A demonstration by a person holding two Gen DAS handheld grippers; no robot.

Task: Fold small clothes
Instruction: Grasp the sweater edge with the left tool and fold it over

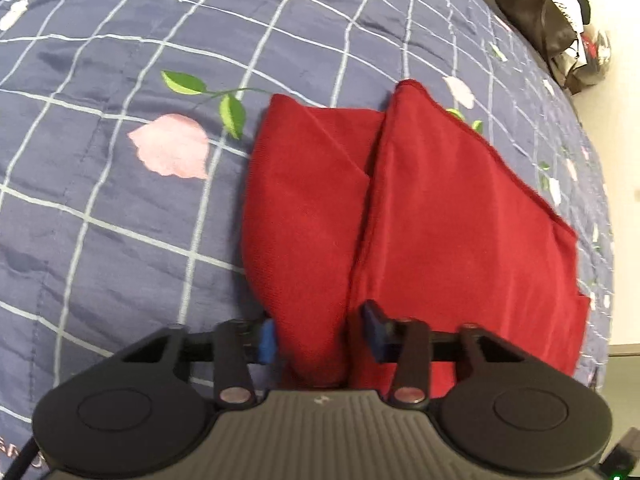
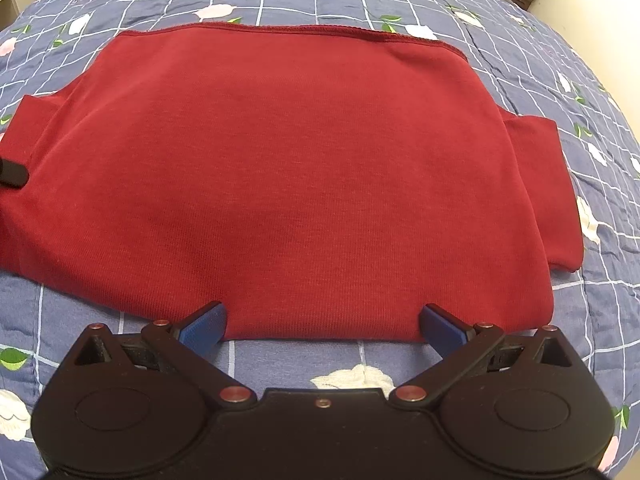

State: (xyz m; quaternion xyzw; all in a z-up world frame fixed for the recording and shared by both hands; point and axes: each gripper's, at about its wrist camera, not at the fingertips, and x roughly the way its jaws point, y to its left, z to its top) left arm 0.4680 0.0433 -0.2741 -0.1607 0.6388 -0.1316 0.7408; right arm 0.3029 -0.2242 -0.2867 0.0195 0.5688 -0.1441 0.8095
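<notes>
Shirt, red, lies flat on a blue checked flowered quilt. Left gripper has a raised fold of its edge between the 2 blue pads; whether they pinch it, I cannot tell. Right gripper is spread wide at the shirt's near hem, grasping nothing.

Surface: bed, under a blue quilt with white grid lines and a flower-and-leaf print.
Lying on it: red garment, spreading flat across the middle, hem at the far side.
Sleeve: lying bunched along the garment's edge.
</notes>
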